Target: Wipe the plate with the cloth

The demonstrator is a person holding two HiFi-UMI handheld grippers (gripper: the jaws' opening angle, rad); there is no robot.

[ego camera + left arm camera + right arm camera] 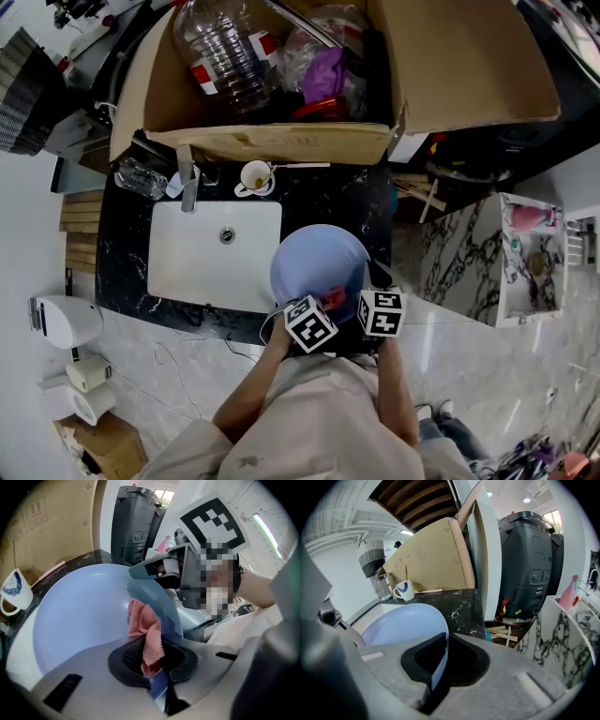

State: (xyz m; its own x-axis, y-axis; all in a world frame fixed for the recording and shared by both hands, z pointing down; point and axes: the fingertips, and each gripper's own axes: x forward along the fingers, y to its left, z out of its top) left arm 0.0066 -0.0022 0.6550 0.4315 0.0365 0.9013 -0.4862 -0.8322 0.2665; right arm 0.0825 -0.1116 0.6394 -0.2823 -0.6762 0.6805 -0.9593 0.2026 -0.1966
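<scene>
Some cloth (pixel 146 637) hidden inside left gripper (pixel 151 666)

Head view overhead, steep; gripper views close, all share plate (pixel 314 255).

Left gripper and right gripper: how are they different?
The left gripper is shut on the pink cloth; the right gripper is shut on the rim of the blue plate. The left gripper's cloth lies soft and crumpled against the plate; the right gripper grips a bare, hard edge. Both are shut, and both sit at the plate's edge nearest the person.
</scene>
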